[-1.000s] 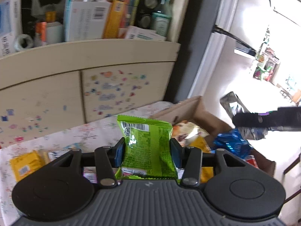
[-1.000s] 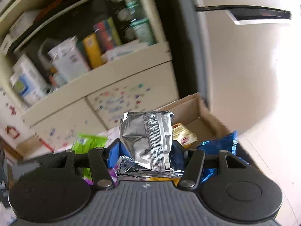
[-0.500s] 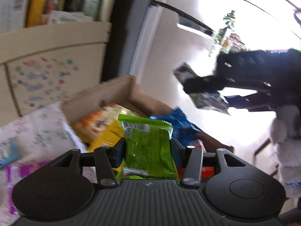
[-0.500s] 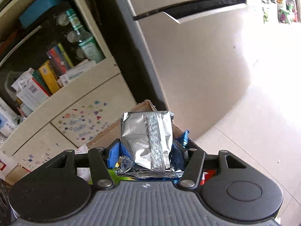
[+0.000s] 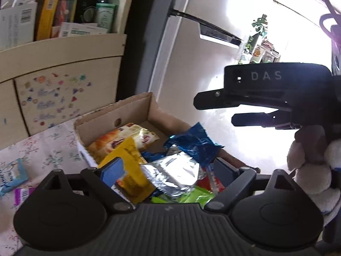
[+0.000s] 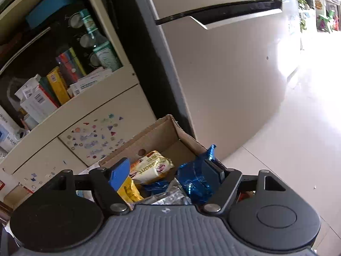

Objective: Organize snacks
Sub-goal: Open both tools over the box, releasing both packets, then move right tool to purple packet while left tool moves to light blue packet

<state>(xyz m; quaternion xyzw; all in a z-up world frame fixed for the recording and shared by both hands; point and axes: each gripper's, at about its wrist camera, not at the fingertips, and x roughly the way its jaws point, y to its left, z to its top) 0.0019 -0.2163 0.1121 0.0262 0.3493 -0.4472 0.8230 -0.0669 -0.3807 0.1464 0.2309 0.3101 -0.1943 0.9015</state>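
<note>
Both grippers hang over a cardboard box [image 5: 127, 111] of snack packets. My left gripper [image 5: 168, 167] has its jaws opening, with nothing pressed between the pads. Below it a green packet [image 5: 191, 194] lies loose in the box, partly under a silver packet [image 5: 174, 170]. My right gripper [image 6: 166, 171] is also opening with nothing in it; the silver packet [image 6: 170, 198] lies under it beside a blue packet [image 6: 194, 181]. A croissant packet [image 6: 151, 166] and a yellow packet [image 5: 130, 160] fill the box's left side. In the left wrist view the right gripper [image 5: 215, 112] juts in from the right.
A cream cabinet [image 5: 59, 89] with stickers stands behind the box, its shelf [image 6: 53, 85] crowded with boxes and a bottle. A pale fridge [image 6: 223, 74] stands to the right. Loose packets [image 5: 12, 177] lie on the floral tablecloth [image 5: 53, 145] at left. A gloved hand [image 5: 309, 170] holds the right gripper.
Both grippers were shut on packets and now stand open. The green and the silver packet have dropped into the box. The left gripper swung right, over the box.
</note>
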